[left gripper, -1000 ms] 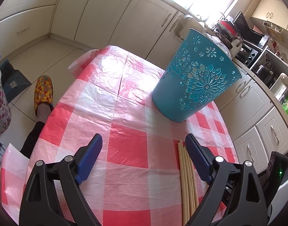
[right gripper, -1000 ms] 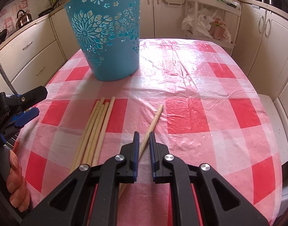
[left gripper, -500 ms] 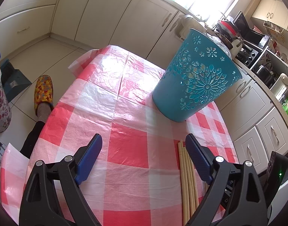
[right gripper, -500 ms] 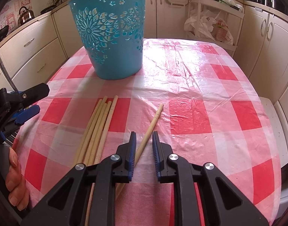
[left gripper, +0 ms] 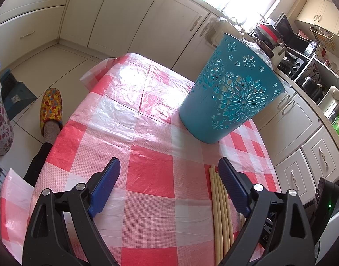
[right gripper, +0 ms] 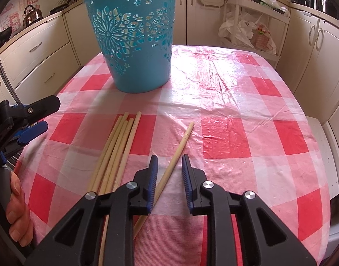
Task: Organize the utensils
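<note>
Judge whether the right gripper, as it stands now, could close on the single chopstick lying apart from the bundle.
Probably yes. The right gripper has just been opening its jaws, and the lone chopstick lies flat on the tablecloth between them, untouched. Nothing blocks it; the chopstick bundle lies clear to one side.

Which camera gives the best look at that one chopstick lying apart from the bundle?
The right wrist view: the lone chopstick lies between the open right gripper fingers. The left wrist view shows only the bundle.

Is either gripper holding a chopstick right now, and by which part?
No. The right gripper has just been opening; the lone chopstick lies between its pads, unclamped. The left gripper is open and empty.
</note>
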`<control>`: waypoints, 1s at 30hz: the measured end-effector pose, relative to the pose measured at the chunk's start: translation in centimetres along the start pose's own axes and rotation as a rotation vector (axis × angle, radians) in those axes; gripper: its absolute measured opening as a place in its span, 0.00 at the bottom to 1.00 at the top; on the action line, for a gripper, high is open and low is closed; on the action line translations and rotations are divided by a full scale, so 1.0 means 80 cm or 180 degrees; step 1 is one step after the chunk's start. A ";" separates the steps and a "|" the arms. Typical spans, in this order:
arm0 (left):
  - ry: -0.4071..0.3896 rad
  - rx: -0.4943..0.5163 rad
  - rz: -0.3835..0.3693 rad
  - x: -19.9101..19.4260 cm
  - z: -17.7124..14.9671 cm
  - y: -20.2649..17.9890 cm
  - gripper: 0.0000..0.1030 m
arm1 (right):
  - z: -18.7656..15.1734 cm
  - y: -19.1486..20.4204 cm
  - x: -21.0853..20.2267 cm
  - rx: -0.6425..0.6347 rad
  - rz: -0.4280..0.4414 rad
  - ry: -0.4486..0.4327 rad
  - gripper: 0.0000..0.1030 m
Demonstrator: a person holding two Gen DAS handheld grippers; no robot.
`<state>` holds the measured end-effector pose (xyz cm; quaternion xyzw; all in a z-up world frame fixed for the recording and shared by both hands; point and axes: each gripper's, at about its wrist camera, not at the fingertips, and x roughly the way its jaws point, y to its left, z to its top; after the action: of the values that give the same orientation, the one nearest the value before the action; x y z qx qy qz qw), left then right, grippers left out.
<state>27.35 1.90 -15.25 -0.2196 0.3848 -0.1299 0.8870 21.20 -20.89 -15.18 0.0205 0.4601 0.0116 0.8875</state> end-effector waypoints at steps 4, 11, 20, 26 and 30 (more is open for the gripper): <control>0.0000 0.0001 -0.0001 0.000 0.000 0.000 0.84 | 0.000 0.001 0.000 -0.0001 -0.0004 0.0001 0.23; -0.0001 -0.0002 -0.0002 -0.001 0.000 0.000 0.84 | 0.000 0.001 0.000 0.0003 -0.0003 0.0000 0.23; -0.0002 -0.0005 -0.0005 -0.001 0.001 0.000 0.84 | 0.000 0.000 0.000 0.0005 -0.0002 0.0000 0.23; 0.0024 0.0022 -0.0058 0.000 0.001 -0.001 0.84 | 0.000 0.000 0.001 0.0026 0.0024 -0.0002 0.23; 0.0064 0.0144 -0.0089 0.000 -0.001 -0.009 0.84 | 0.000 -0.005 0.000 0.0129 0.0129 -0.0020 0.23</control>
<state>27.24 1.23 -14.99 -0.2036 0.3876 -0.1532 0.8859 21.21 -21.32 -15.23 0.0478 0.4570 0.0202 0.8880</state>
